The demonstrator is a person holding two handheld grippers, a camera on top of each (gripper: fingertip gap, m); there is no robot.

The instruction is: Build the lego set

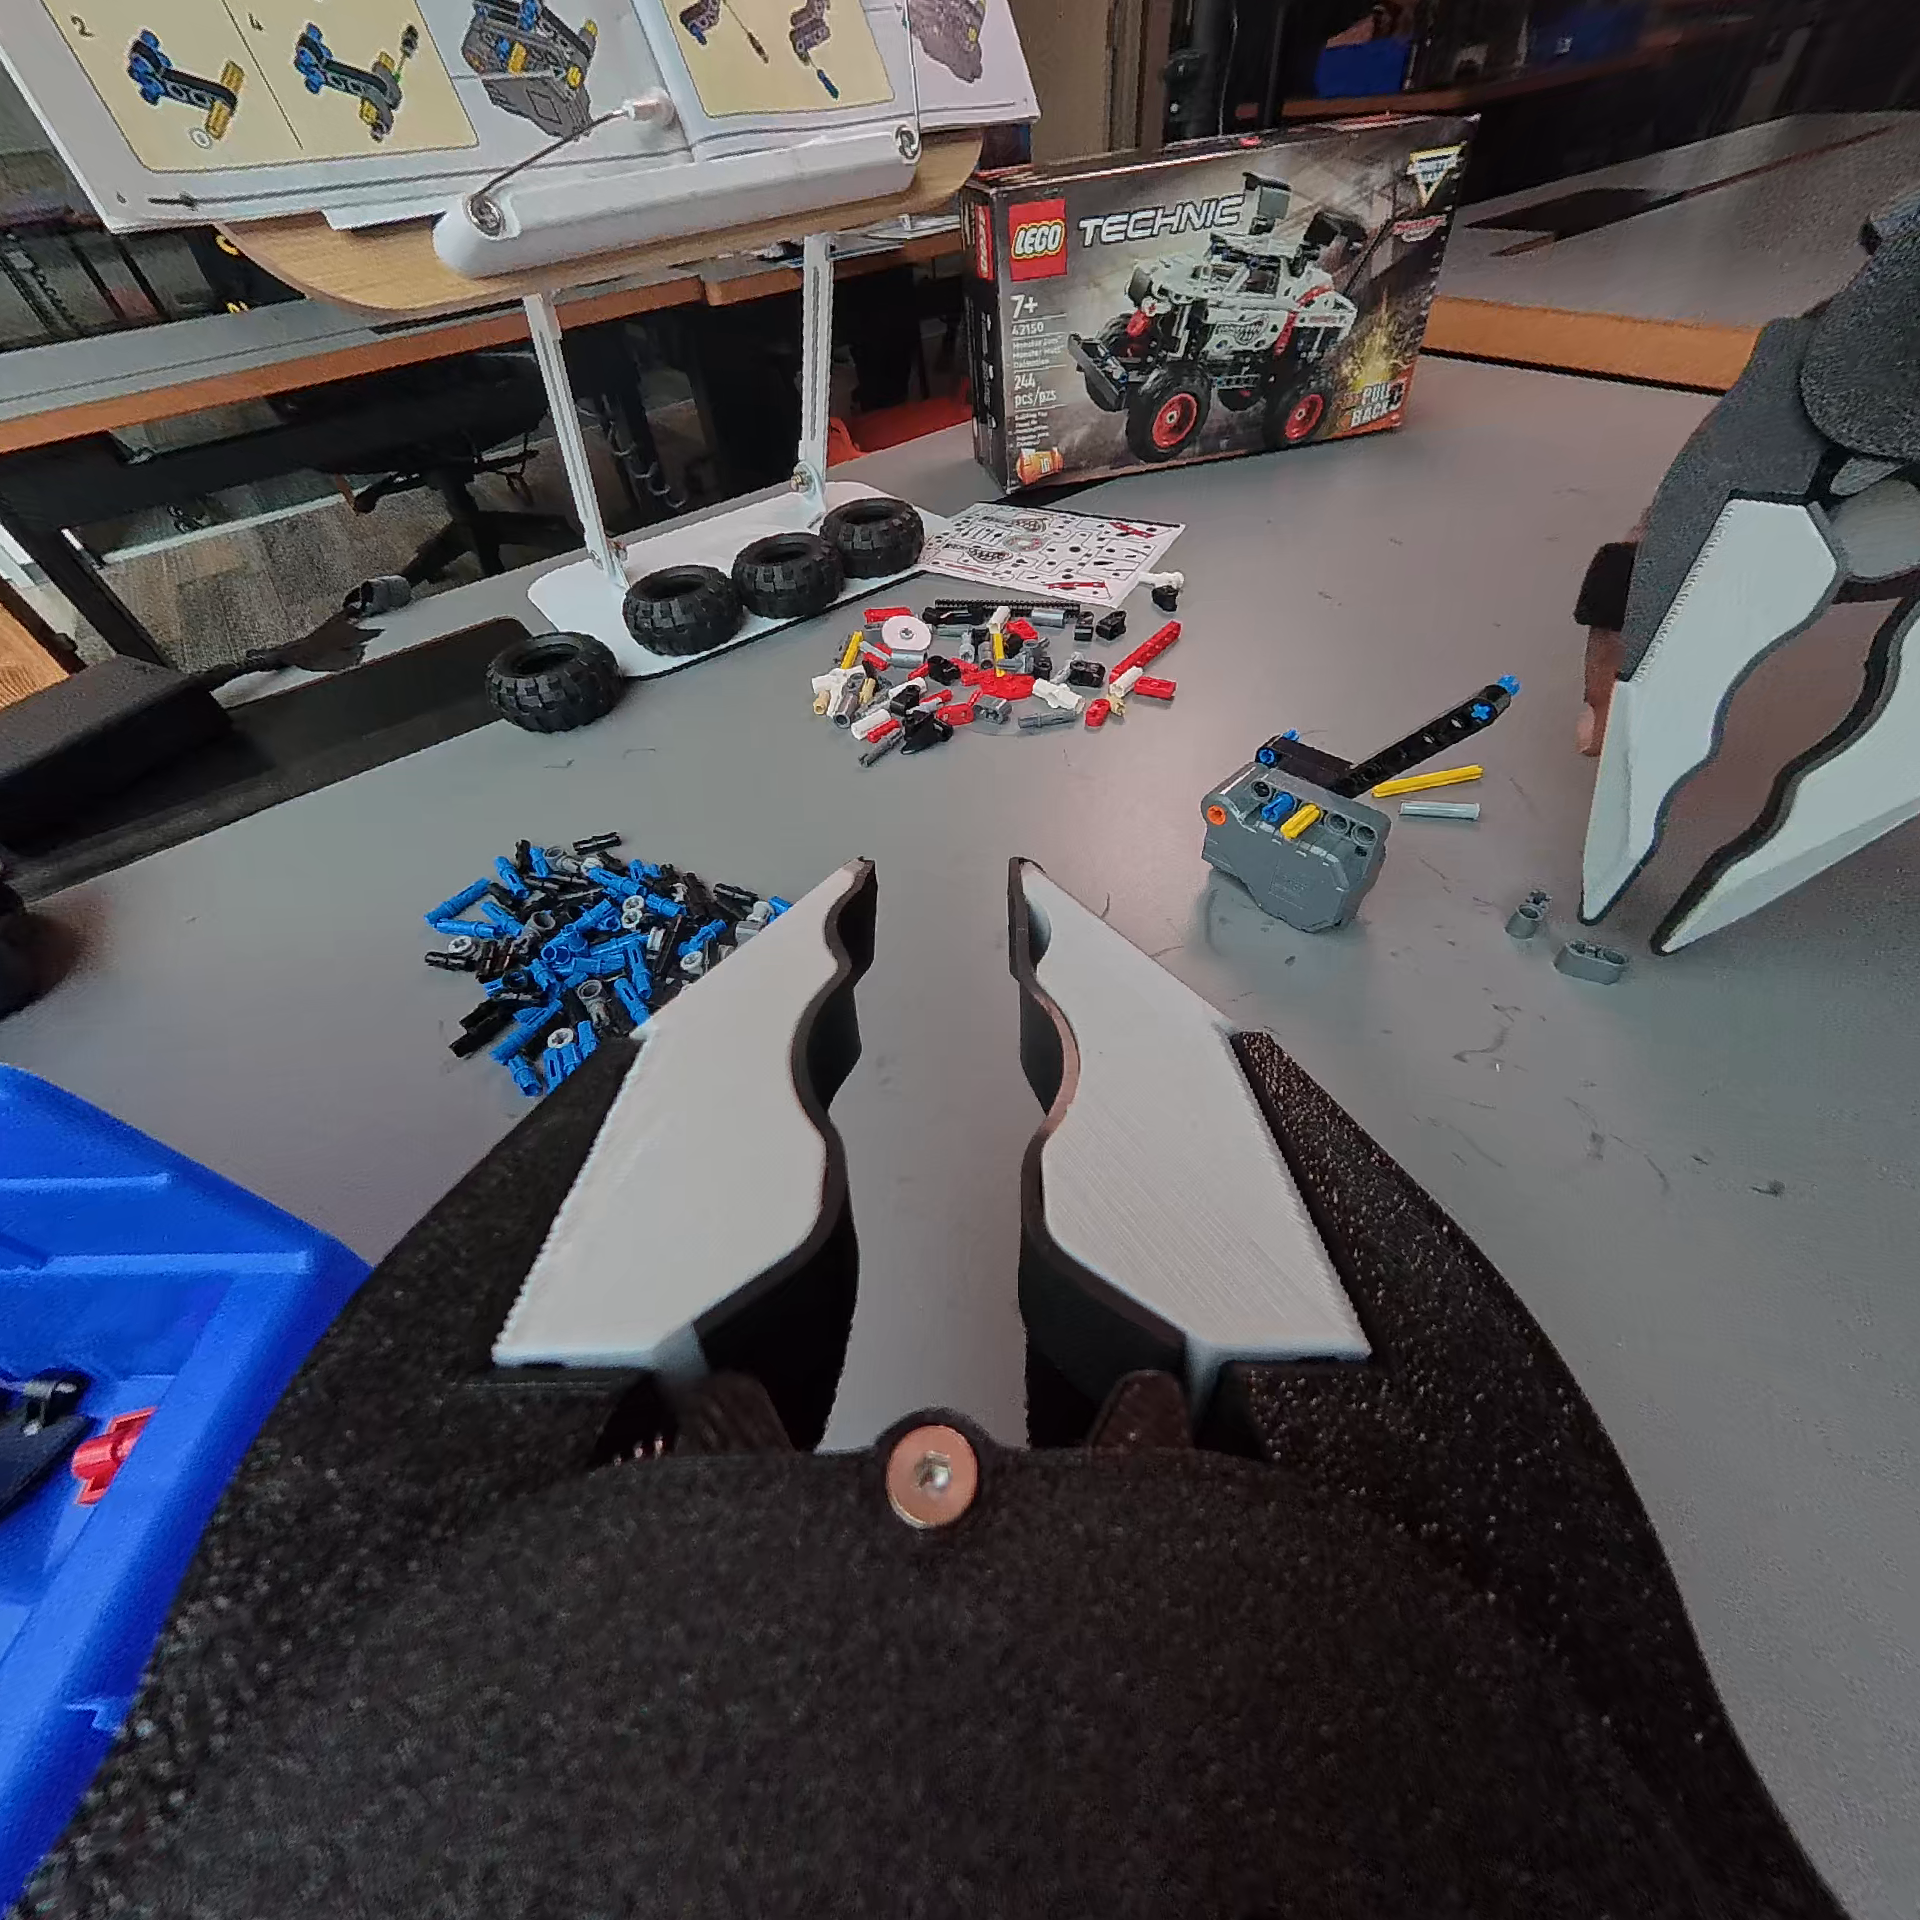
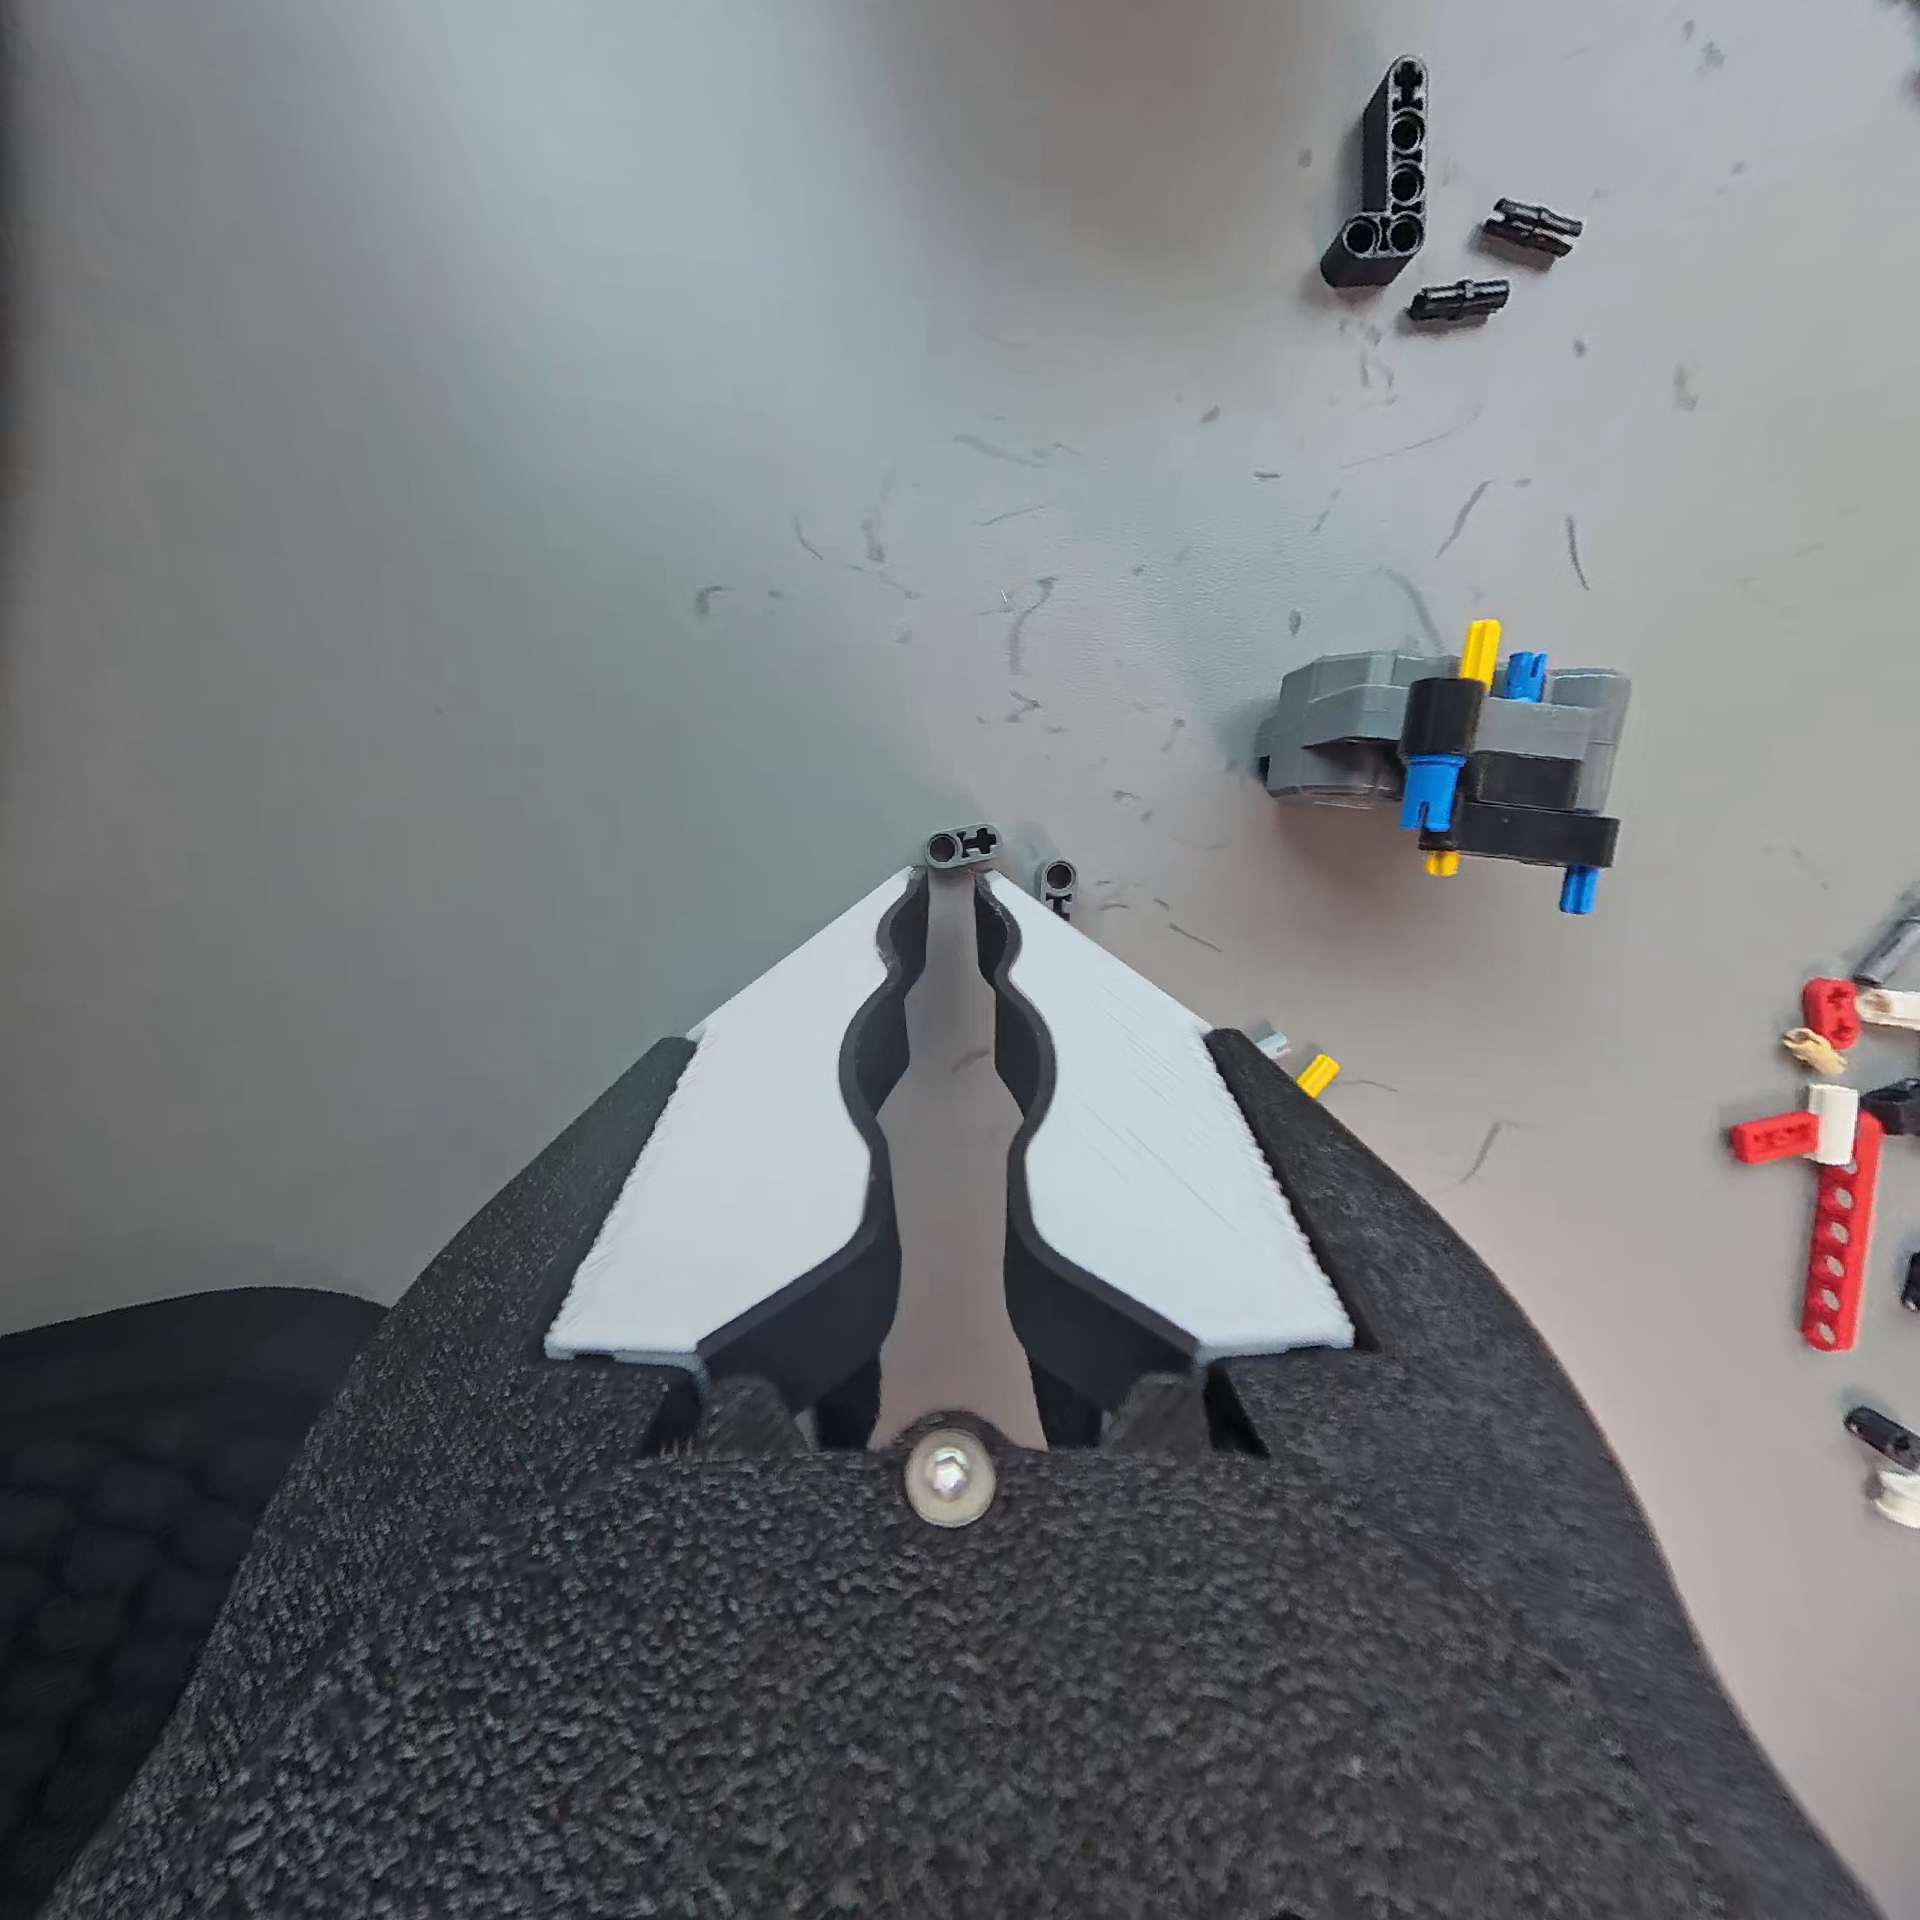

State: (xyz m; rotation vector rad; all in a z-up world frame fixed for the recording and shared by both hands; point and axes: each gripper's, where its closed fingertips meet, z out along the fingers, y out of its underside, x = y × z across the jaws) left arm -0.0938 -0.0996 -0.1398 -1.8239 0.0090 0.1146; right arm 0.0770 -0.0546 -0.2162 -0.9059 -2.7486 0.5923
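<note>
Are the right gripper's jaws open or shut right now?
Nearly shut, empty: the right gripper shows a narrow gap at its tips, which sit just short of the small grey connector on the table.

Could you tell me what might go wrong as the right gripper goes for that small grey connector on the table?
1. The right gripper has its tips right at the small grey connector, jaws nearly closed; closing off-centre could squirt it away.
2. A second grey piece lies just beside the tips and could get knocked.
3. The left gripper hangs open near the pile of blue and black pins; a sweep might scatter them.
</note>
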